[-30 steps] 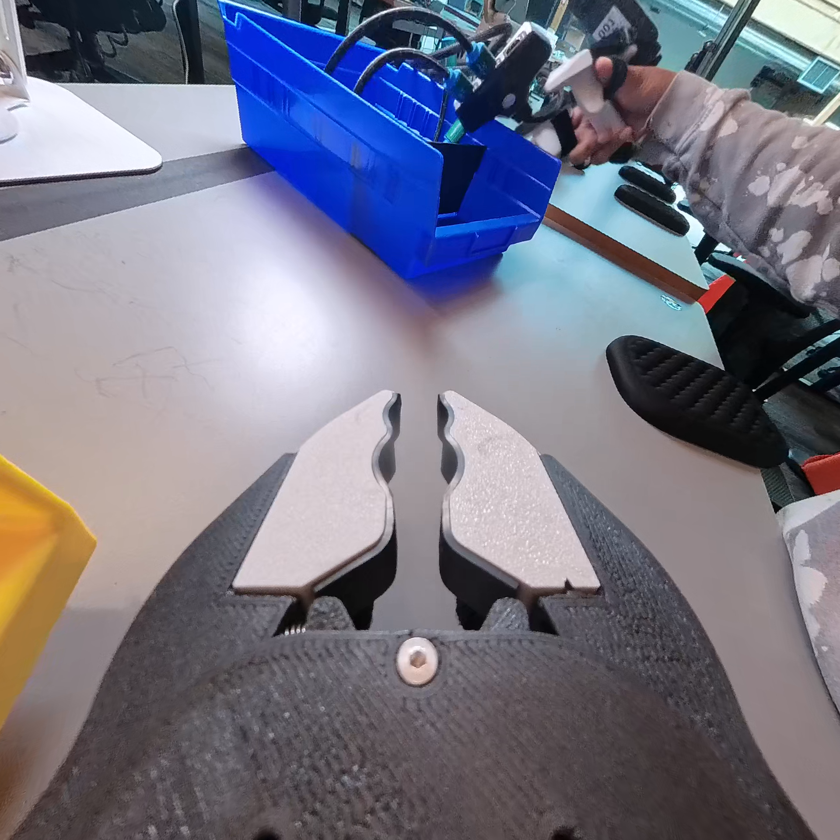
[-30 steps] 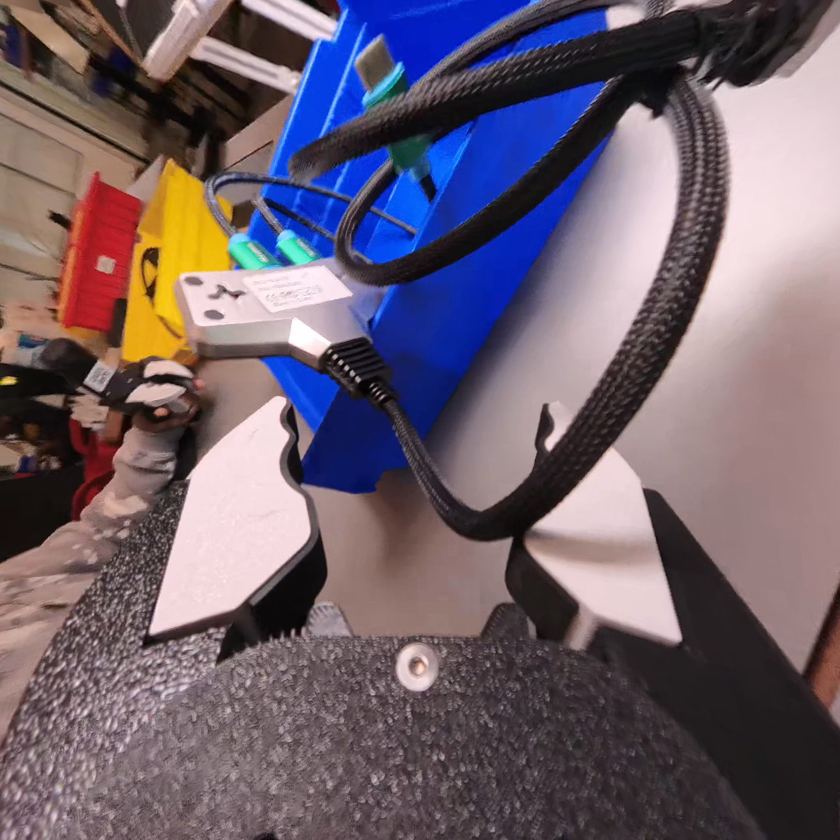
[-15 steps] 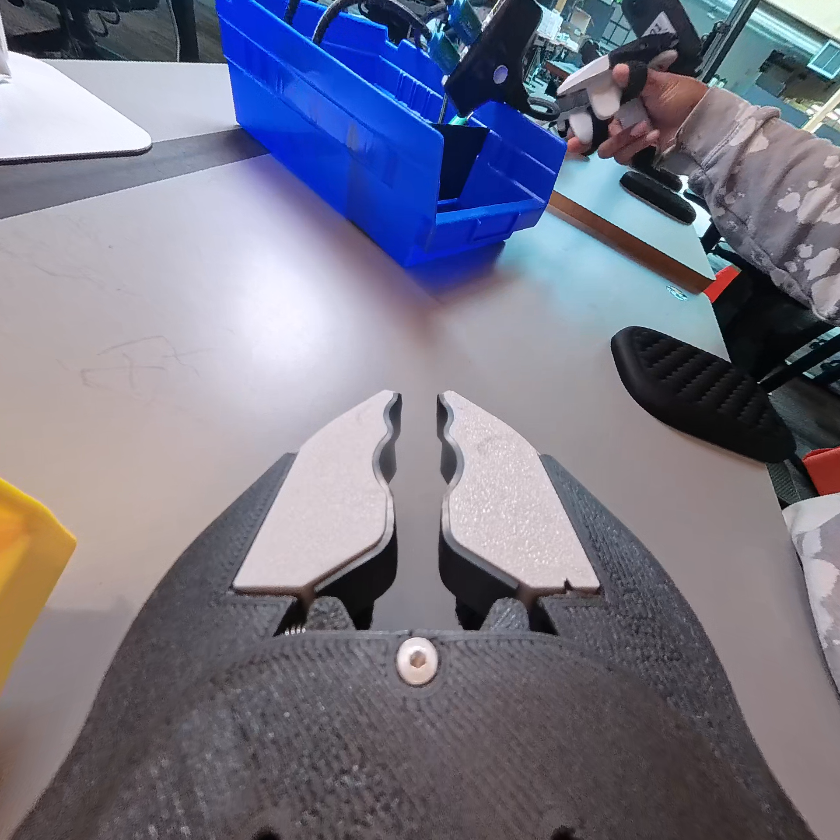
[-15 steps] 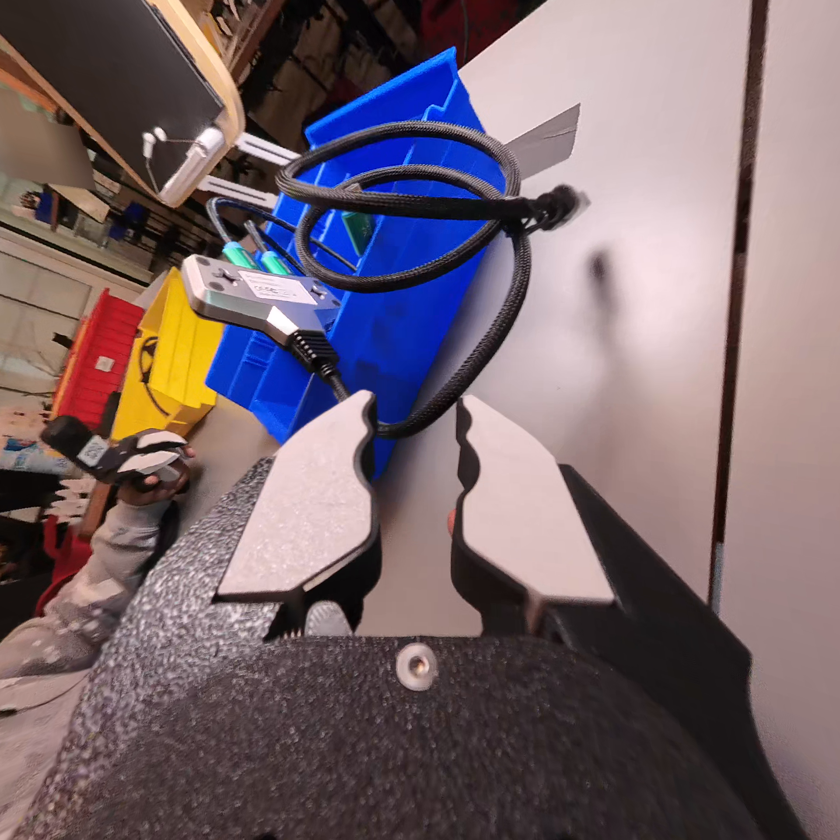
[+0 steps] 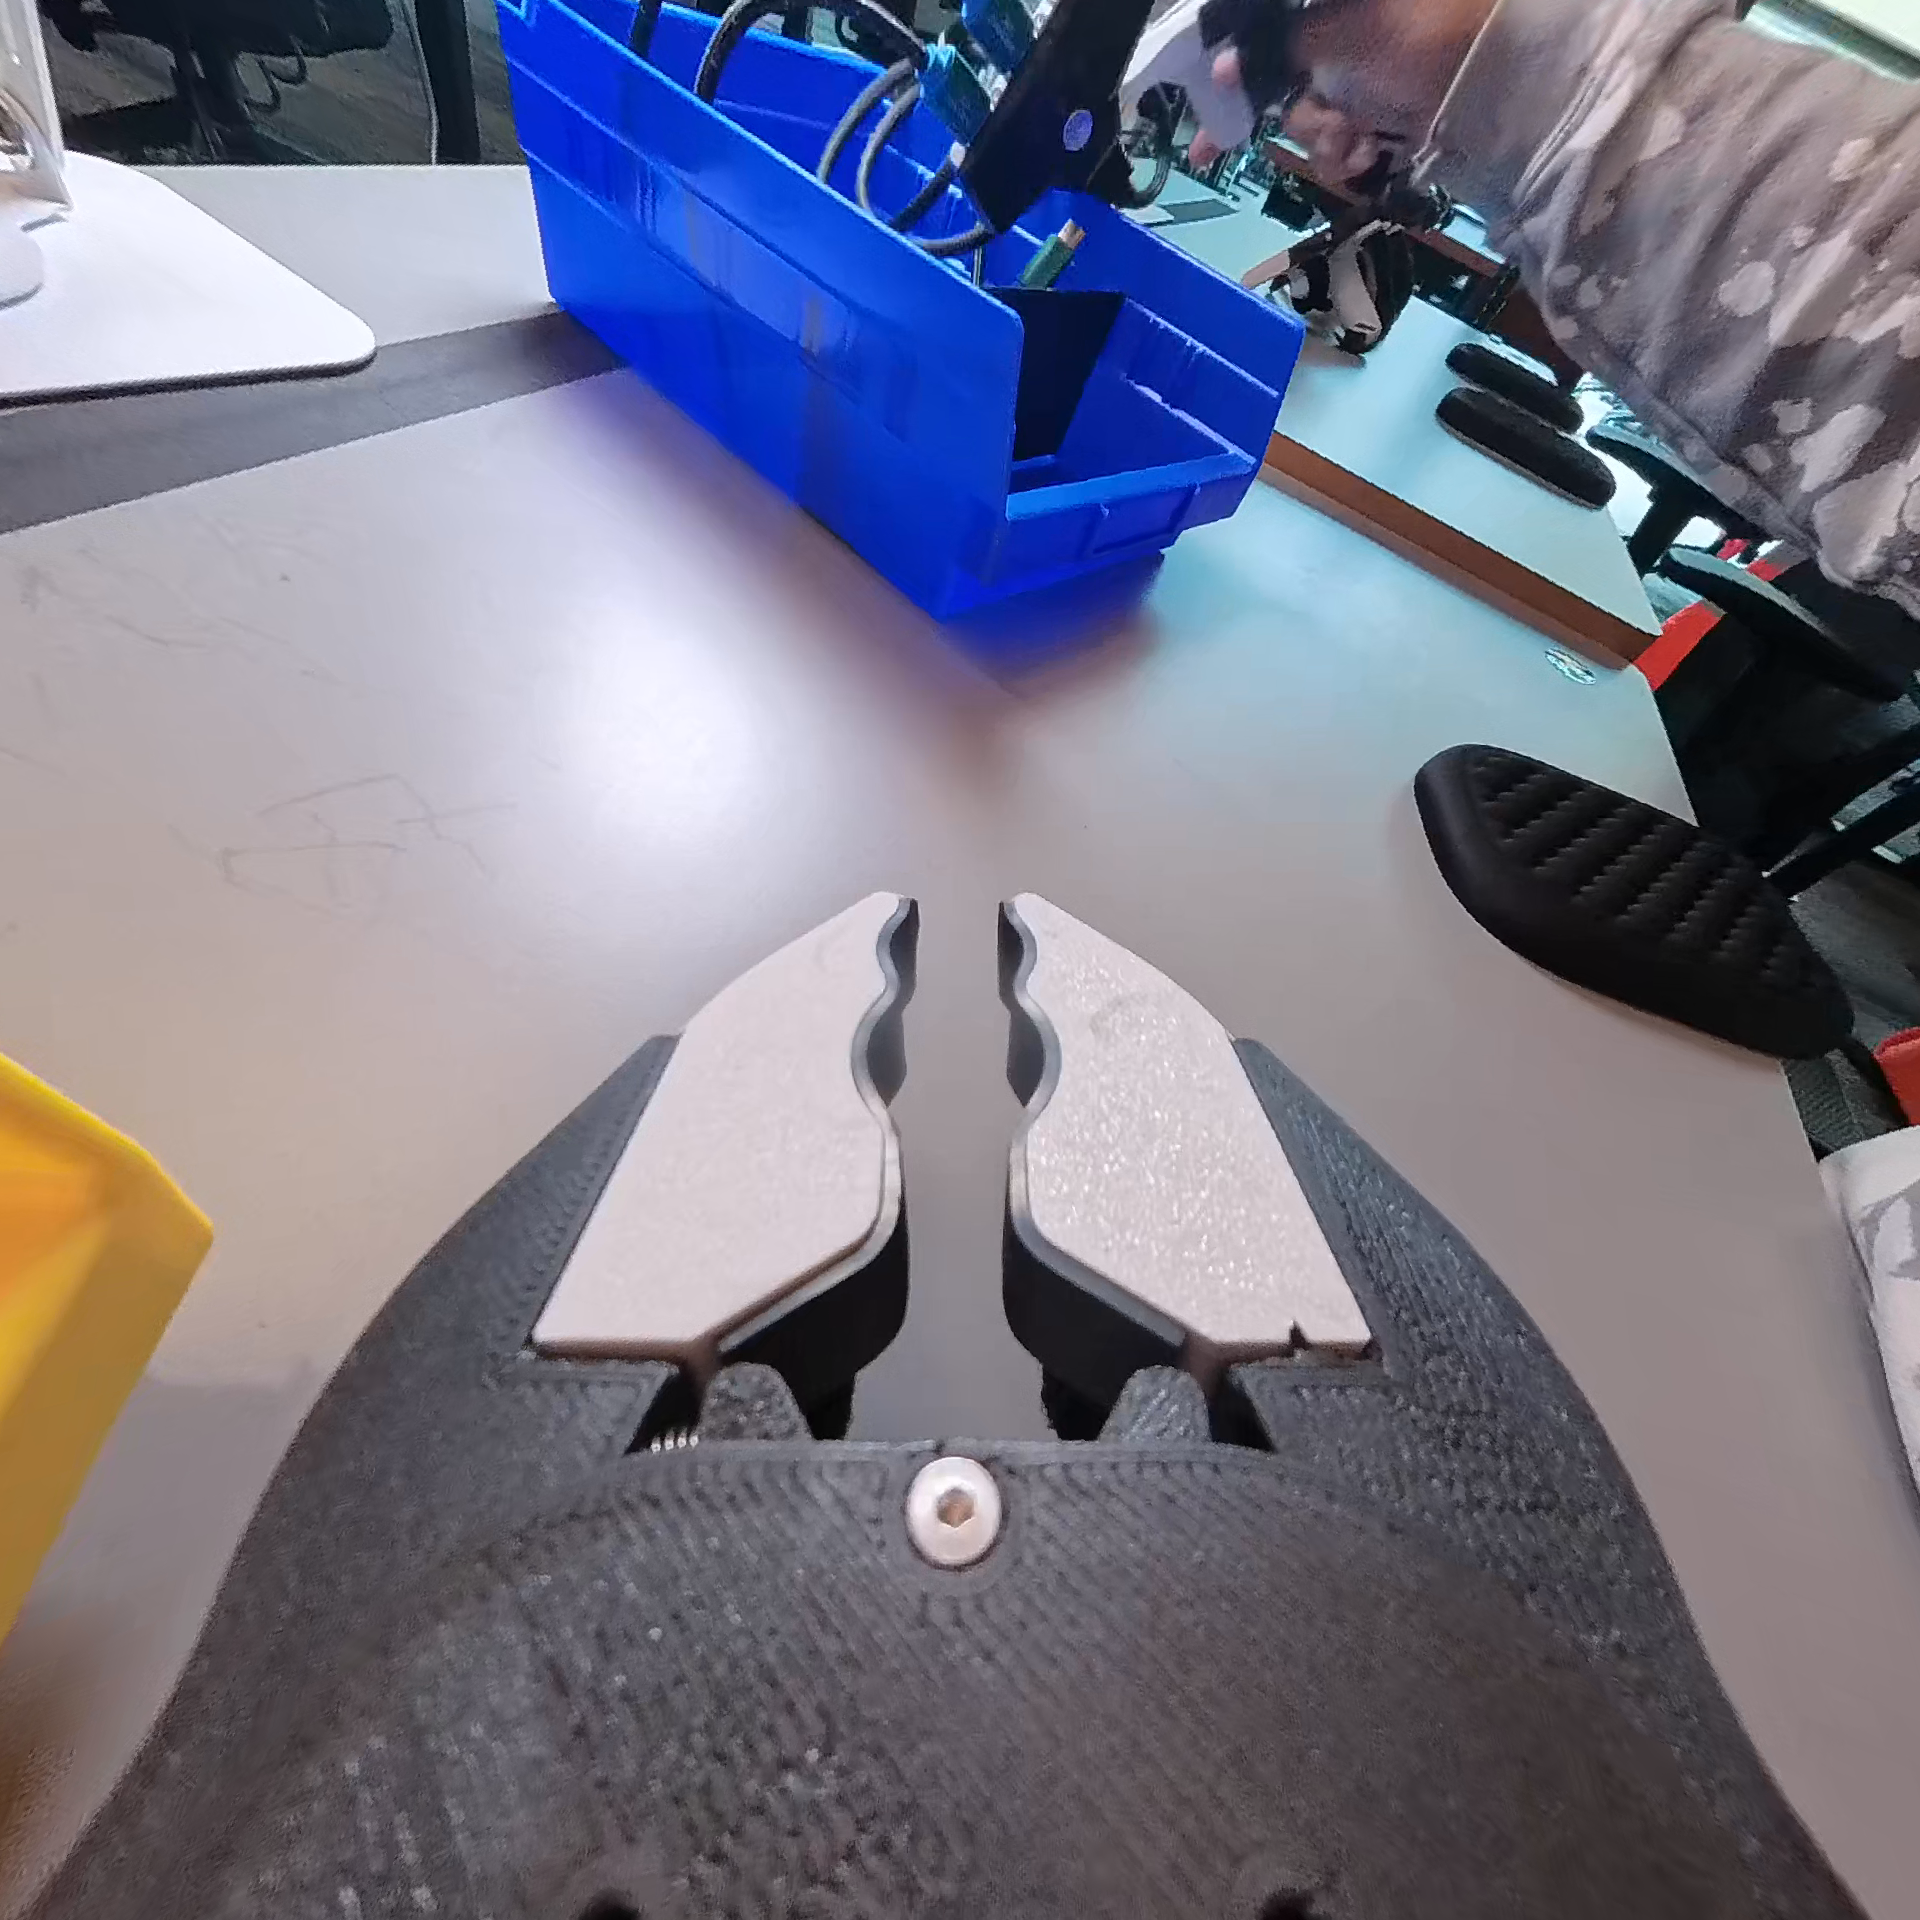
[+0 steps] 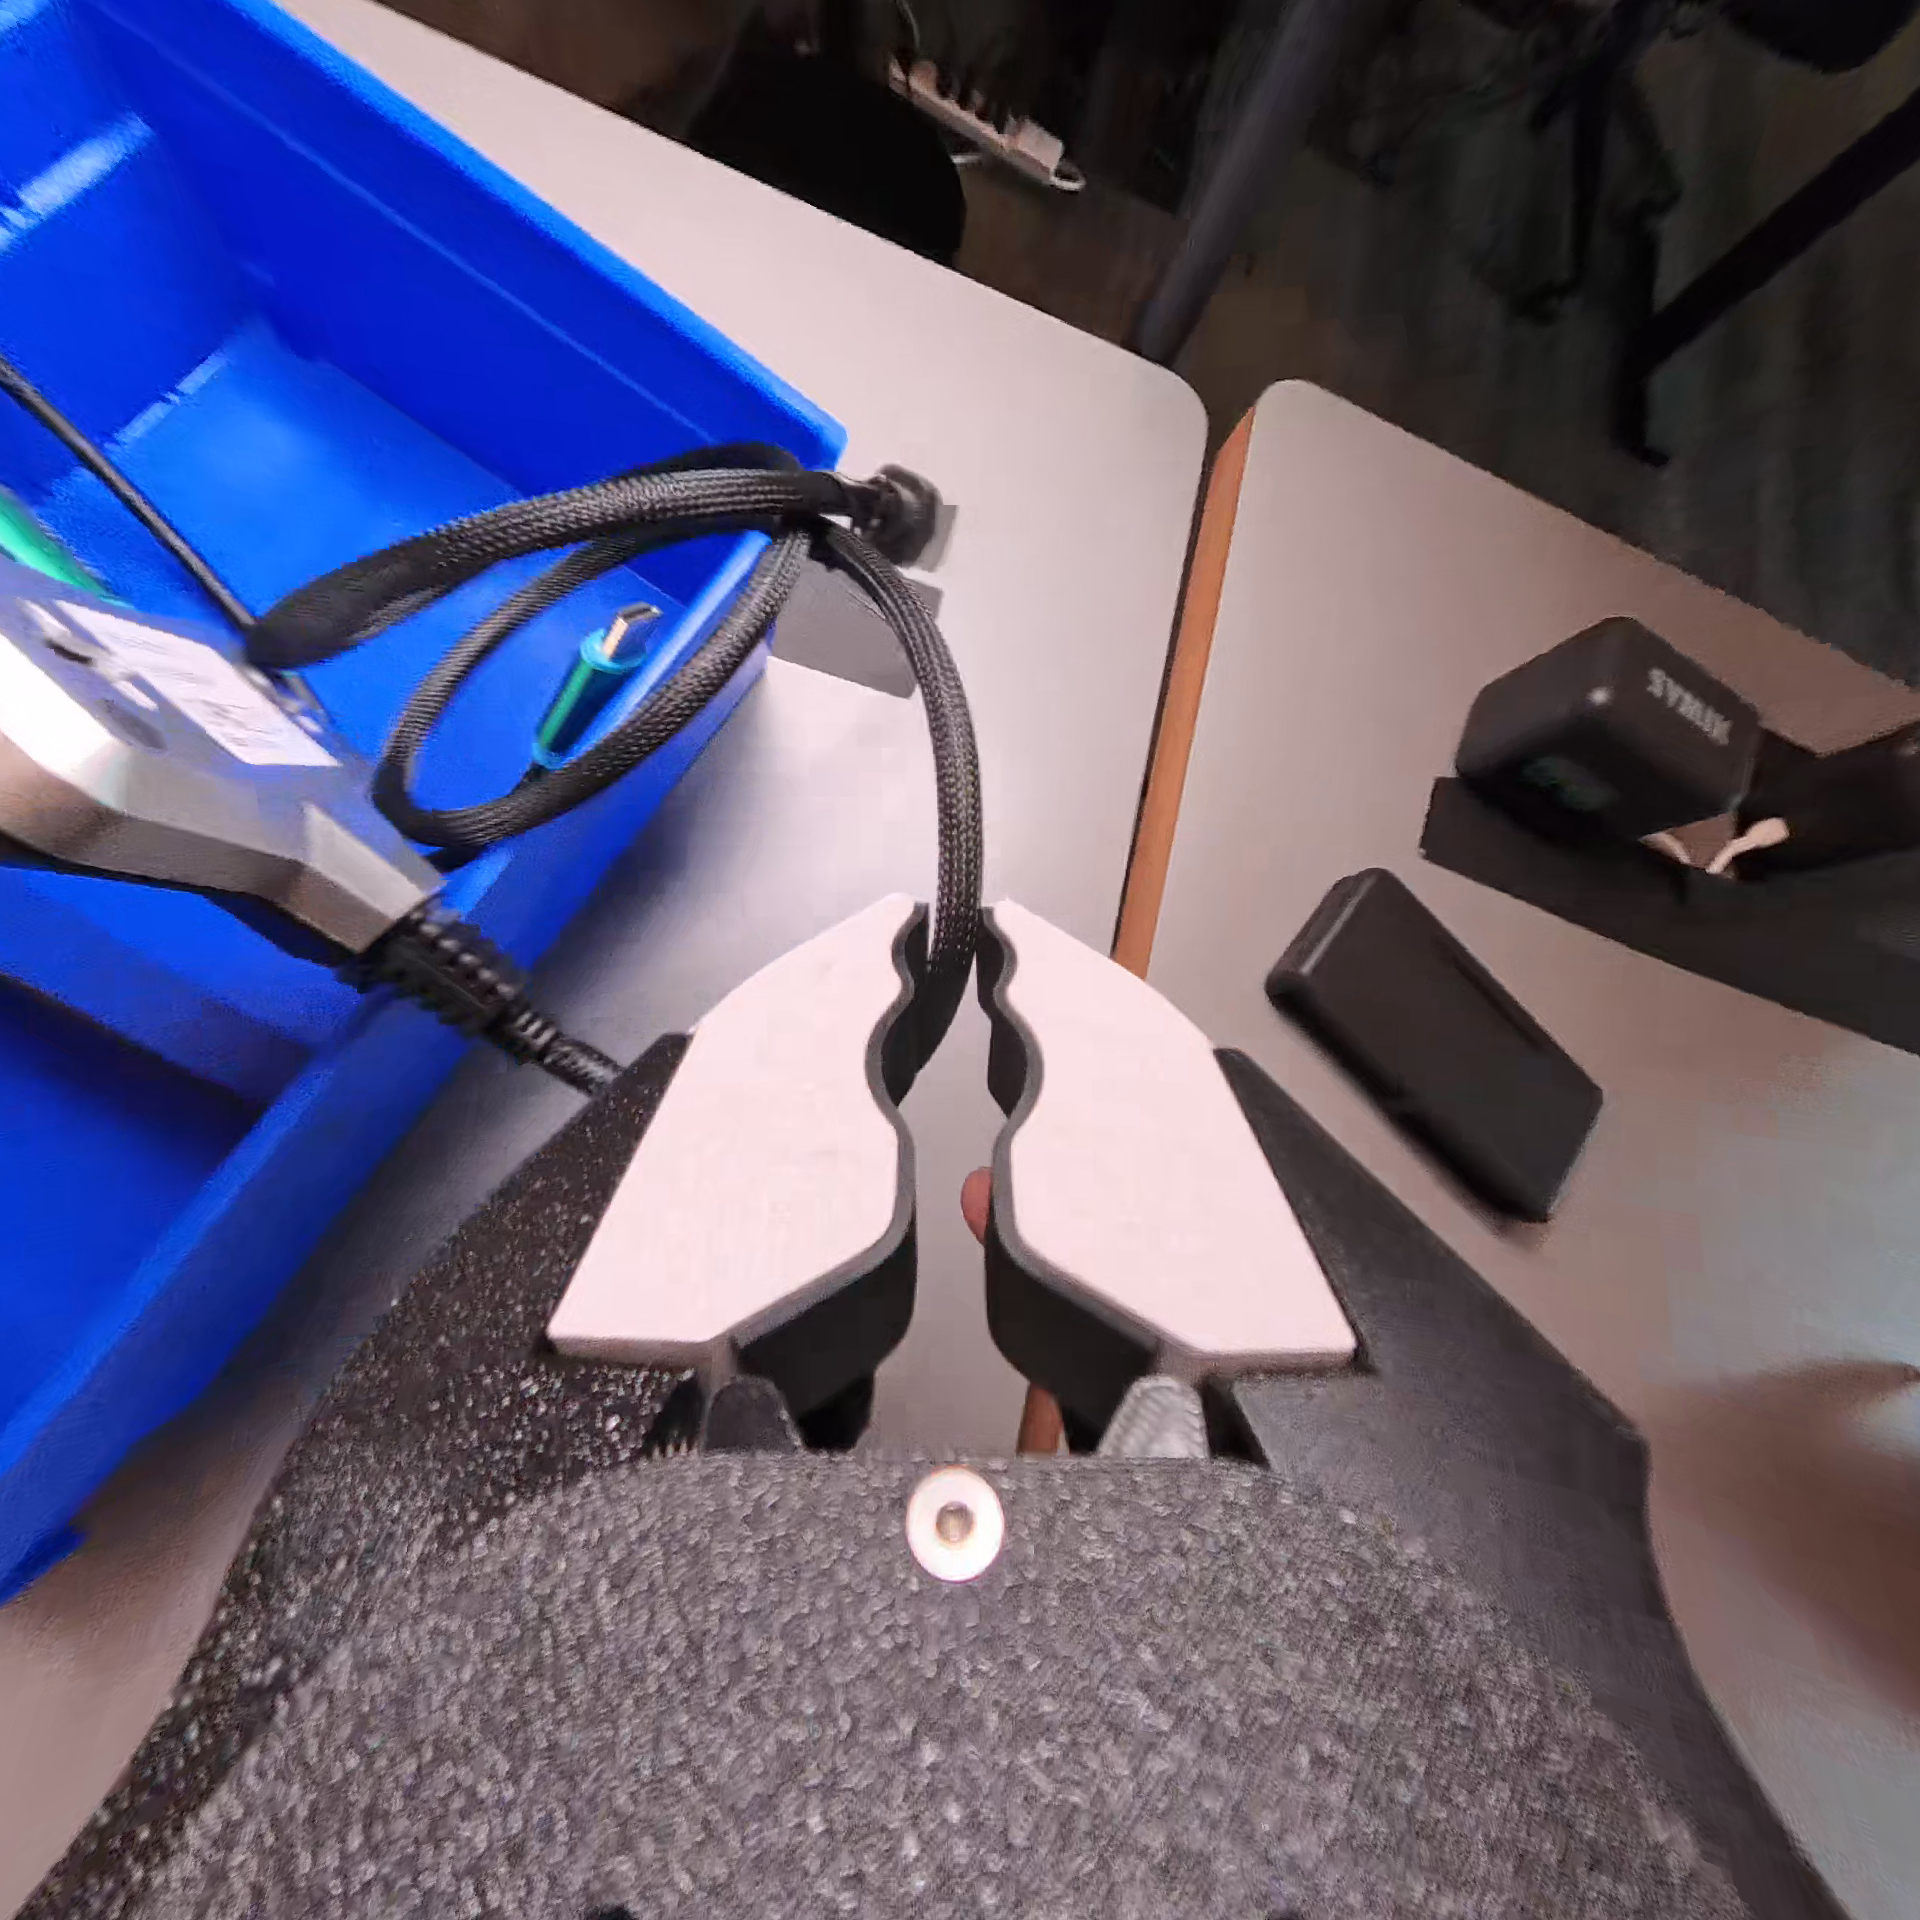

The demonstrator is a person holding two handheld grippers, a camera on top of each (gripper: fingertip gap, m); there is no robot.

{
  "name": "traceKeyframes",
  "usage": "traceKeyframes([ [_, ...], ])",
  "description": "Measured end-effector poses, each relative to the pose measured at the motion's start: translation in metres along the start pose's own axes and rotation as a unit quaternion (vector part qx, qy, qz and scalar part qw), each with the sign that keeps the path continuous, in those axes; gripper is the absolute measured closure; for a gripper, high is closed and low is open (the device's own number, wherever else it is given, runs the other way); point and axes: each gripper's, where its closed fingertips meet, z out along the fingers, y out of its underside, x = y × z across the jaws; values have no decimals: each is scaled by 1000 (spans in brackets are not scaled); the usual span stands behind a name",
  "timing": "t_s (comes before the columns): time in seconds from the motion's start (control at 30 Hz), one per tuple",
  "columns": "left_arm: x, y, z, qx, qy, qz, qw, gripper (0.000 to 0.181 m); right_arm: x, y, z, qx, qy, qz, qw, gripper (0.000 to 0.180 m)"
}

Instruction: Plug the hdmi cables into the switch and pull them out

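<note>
Pinching a black braided cable (image 6: 954,790) between the tips of the right claw (image 6: 951,920), just past the near end wall of the blue bin (image 6: 343,312). Running from the grip up to a tied bundle at the bin's corner, then looping back over the bin's inside. Hanging within that loop, a green-sleeved plug (image 6: 597,675) with a metal tip. Joined to the same cable by a ribbed strain relief, a silver switch box (image 6: 156,769), held up over the bin's edge at the left, blurred. Lying well apart on the neighbouring worktop (image 6: 1351,623), two black blocks.

Hovering low over the grey worktop (image 5: 520,727), the left claw (image 5: 956,914), narrowly parted and holding nothing. Standing toward the far side, the blue bin (image 5: 831,343), with black cable loops and a green plug rising out of it. Poised above the bin's right end, the right claw (image 5: 1049,125), gripped by a hand (image 5: 1278,73) in a mottled sleeve. Showing at the near left edge, a yellow bin corner (image 5: 73,1278); beyond the right edge, a black chair armrest (image 5: 1621,894).
</note>
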Motion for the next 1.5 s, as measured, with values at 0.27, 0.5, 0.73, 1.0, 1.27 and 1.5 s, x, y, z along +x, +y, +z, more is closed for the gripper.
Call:
traceKeyframes([
  [0.27,3,-5,-3,7,1,11,1000,165,-2,-8,-3,60,-4,8,998,157],
  [0.5,1,-9,-7,13,-12,21,1000,165,-15,-42,-78,230,16,51,972,144],
  [0.73,-22,-14,-15,24,-88,28,995,161,-180,-39,-163,355,-100,63,927,132],
  [1.0,-49,-13,-28,19,-196,36,980,152,-315,-14,-117,363,-192,88,907,125],
  [1.27,-54,-34,-49,21,-268,79,960,145,-363,7,-93,345,-226,23,911,125],
  [1.5,-84,-100,-120,5,-352,127,927,140,-347,6,-102,365,-212,30,906,127],
])
